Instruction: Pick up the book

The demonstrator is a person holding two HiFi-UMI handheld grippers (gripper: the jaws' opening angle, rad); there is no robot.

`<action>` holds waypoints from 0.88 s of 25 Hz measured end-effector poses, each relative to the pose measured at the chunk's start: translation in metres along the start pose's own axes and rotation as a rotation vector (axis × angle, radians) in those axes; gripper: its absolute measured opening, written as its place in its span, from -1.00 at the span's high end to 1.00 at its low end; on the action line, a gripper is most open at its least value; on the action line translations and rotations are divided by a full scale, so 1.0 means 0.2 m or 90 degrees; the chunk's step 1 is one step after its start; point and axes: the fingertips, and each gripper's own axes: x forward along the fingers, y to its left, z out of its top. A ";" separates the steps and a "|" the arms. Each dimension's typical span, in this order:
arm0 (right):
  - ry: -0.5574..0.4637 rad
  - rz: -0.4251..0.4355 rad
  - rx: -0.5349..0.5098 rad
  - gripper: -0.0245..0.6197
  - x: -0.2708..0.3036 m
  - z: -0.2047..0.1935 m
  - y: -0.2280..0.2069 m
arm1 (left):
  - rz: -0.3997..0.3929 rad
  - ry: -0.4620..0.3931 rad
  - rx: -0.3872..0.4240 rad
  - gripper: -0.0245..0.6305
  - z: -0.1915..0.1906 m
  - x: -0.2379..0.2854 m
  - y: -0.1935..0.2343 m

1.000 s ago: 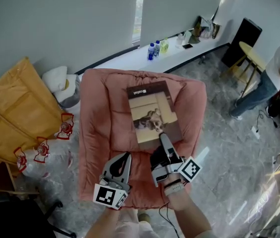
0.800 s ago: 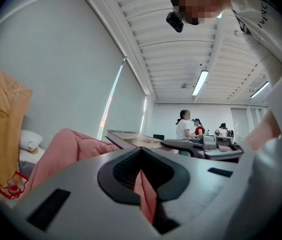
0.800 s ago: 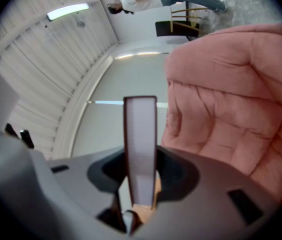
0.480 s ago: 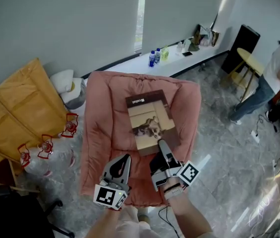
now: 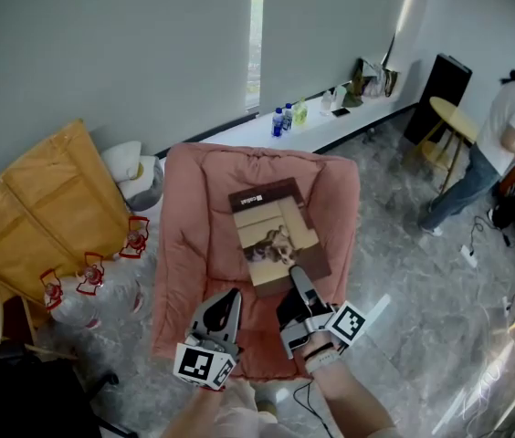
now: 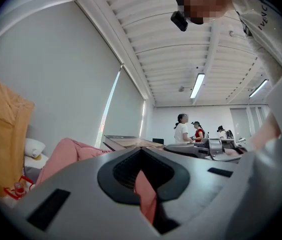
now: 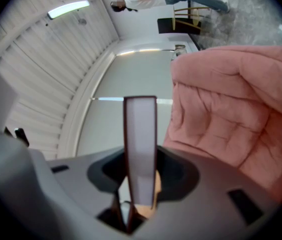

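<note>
the right gripper (image 5: 296,276) is clamped on the near edge of a thick brown-covered book (image 5: 274,235) with a pale photo panel on its front. in the right gripper view the book stands edge-on between the 2 jaws, a white page block between dark covers, with both pads pressed against it. in the head view the book reaches away from the gripper over the seat of a big pink quilted fabric cushion chair (image 5: 194,235), its dark title band at the far end, toward the backrest. whether it is clear of the seat i cannot tell.

the left gripper (image 5: 233,296) hovers just beside the right one, over the cushion chair's front edge, apart from the book. its jaws are together at the tips with nothing held. in the left gripper view a sliver of pink fabric shows through the slit behind the tips, and the book shows beyond as a flat slab.

left of the chair a large yellow-brown wrapped panel (image 5: 38,190) leans, with a white pillow (image 5: 122,158) next to it. behind the chair a long white ledge (image 5: 239,131) runs along the wall and carries small bottles (image 5: 282,119). at the right, on the grey marbled floor (image 5: 394,272), a person in a white top and jeans (image 5: 490,144) stands beside a round yellow table (image 5: 452,112) and a black cabinet (image 5: 436,85).
</note>
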 end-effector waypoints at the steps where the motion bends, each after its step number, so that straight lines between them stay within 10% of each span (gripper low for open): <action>1: 0.002 0.000 -0.002 0.43 -0.01 0.00 0.01 | -0.001 -0.001 0.001 0.86 0.01 0.00 -0.01; 22: 0.028 -0.003 0.008 0.43 -0.17 0.00 0.18 | -0.018 -0.016 0.024 0.86 0.22 -0.06 -0.10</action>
